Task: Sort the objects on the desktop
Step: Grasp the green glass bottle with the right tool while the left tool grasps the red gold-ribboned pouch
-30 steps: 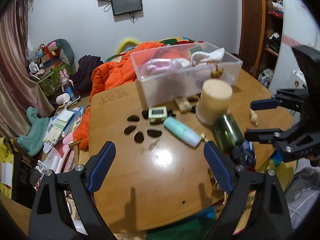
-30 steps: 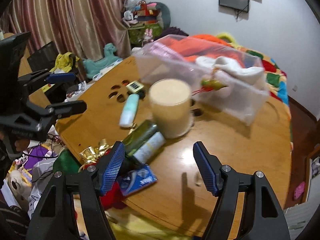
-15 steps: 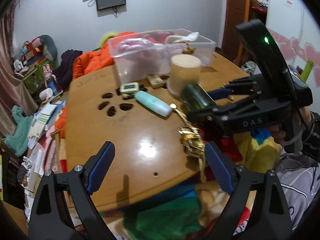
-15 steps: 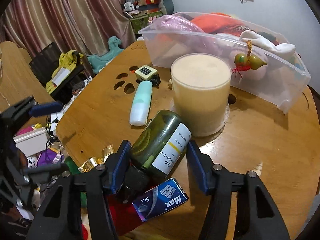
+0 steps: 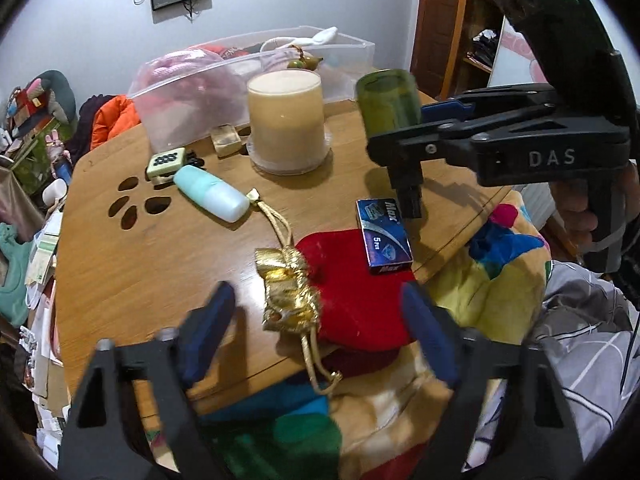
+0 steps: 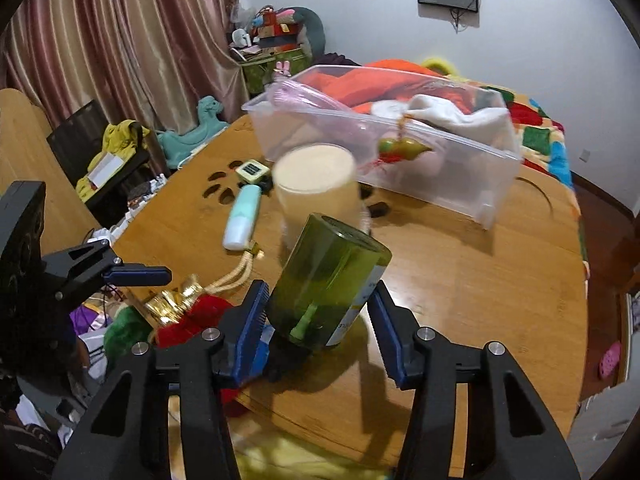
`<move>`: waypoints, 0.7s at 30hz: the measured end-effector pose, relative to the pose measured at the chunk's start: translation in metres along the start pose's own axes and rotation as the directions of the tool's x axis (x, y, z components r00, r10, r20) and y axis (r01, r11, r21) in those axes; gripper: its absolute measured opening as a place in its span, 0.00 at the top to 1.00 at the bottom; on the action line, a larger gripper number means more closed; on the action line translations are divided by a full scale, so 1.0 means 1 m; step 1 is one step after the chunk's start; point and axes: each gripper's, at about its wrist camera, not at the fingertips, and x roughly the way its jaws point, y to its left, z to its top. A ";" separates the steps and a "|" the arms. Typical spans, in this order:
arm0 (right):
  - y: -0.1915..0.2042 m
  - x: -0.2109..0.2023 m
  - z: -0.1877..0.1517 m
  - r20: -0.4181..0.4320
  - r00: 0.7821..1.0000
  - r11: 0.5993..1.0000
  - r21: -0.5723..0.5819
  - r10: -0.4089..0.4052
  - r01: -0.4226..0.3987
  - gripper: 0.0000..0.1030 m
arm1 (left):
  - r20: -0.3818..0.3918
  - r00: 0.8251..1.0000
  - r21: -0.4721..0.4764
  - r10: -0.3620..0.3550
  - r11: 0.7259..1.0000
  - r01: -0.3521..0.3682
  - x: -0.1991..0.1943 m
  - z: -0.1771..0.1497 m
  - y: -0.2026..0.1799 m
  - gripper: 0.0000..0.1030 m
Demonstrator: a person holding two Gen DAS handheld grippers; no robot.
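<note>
- The right gripper (image 6: 316, 316) is closed on the green bottle (image 6: 328, 284) and holds it in the air above the near edge of the wooden table (image 6: 460, 280).
- The long axis of the bottle points forward and up, its flat base toward the clear plastic bin (image 6: 384, 152), its dark neck down.
- The bin lies ahead, behind the cream candle jar (image 6: 316, 188); I judge the bottle must go over the jar.
- The left gripper (image 5: 316, 336) is open and empty, above the red pouch (image 5: 352, 280), so it is nearer to the pouch.
</note>
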 end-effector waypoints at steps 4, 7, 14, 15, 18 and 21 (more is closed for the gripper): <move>-0.009 -0.003 -0.003 0.001 1.000 1.000 0.024 0.005 -0.005 0.55 | -0.005 1.000 -0.006 0.011 1.000 -0.011 0.005 0.002 0.000 0.51; -0.013 -0.004 -0.005 0.010 1.000 0.999 0.044 0.015 -0.015 0.55 | 0.013 0.999 -0.016 0.041 0.999 -0.041 0.007 0.003 0.003 0.63; -0.014 -0.003 -0.006 0.019 0.999 0.999 0.041 0.029 -0.030 0.55 | 0.079 0.988 -0.054 0.130 0.991 -0.125 0.000 0.009 0.014 0.75; -0.014 -0.003 -0.006 0.020 0.999 0.999 0.041 0.030 -0.030 0.55 | 0.087 0.988 -0.060 0.128 0.991 -0.123 -0.003 0.011 0.015 0.76; -0.015 -0.005 -0.004 0.027 0.999 0.999 0.041 0.026 -0.027 0.55 | 0.115 0.983 -0.061 0.145 0.988 -0.139 -0.010 0.017 0.015 0.76; -0.016 -0.010 -0.001 0.041 0.999 0.999 0.038 0.017 -0.018 0.55 | 0.146 0.977 -0.065 0.158 0.987 -0.150 -0.019 0.025 0.018 0.76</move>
